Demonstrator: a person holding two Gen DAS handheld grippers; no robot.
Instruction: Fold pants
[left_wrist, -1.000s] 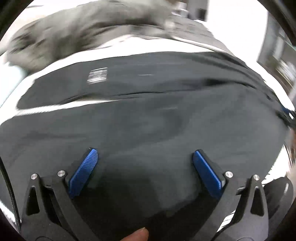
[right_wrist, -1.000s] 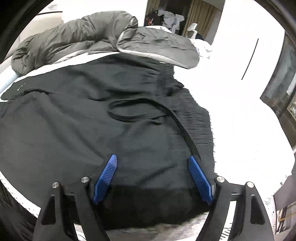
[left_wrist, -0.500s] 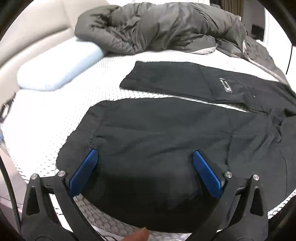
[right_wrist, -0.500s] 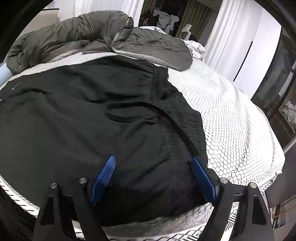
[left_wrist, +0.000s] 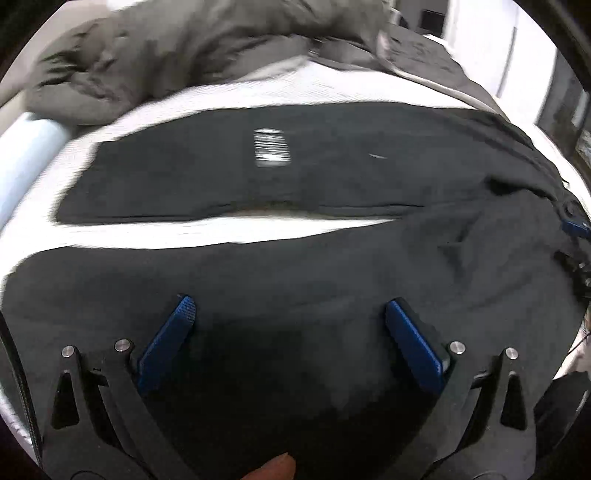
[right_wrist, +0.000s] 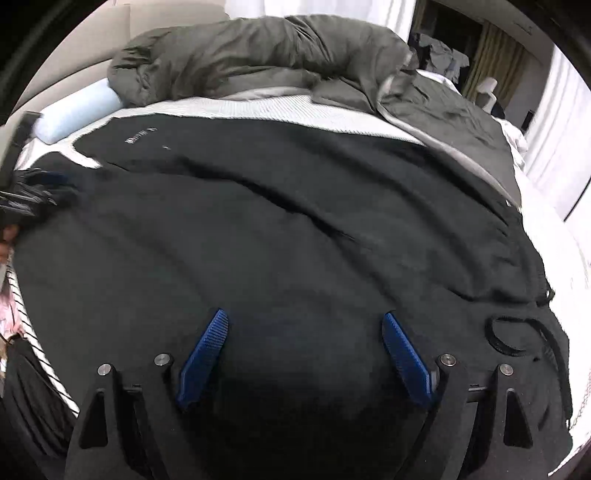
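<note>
A pair of black fabric pants lies spread flat across a bed covered by a white honeycomb-textured sheet, its two legs parted by a narrow strip of sheet and a white printed label showing on the far leg. The left gripper hovers low over the near leg, its blue ribbed fingers spread wide and holding nothing. The right gripper hangs over the seat of the pants, fingers likewise wide apart and empty, with a black drawstring loop lying just beside it. A rumpled grey duvet and pale blue bolster pillow sit beyond.
</note>
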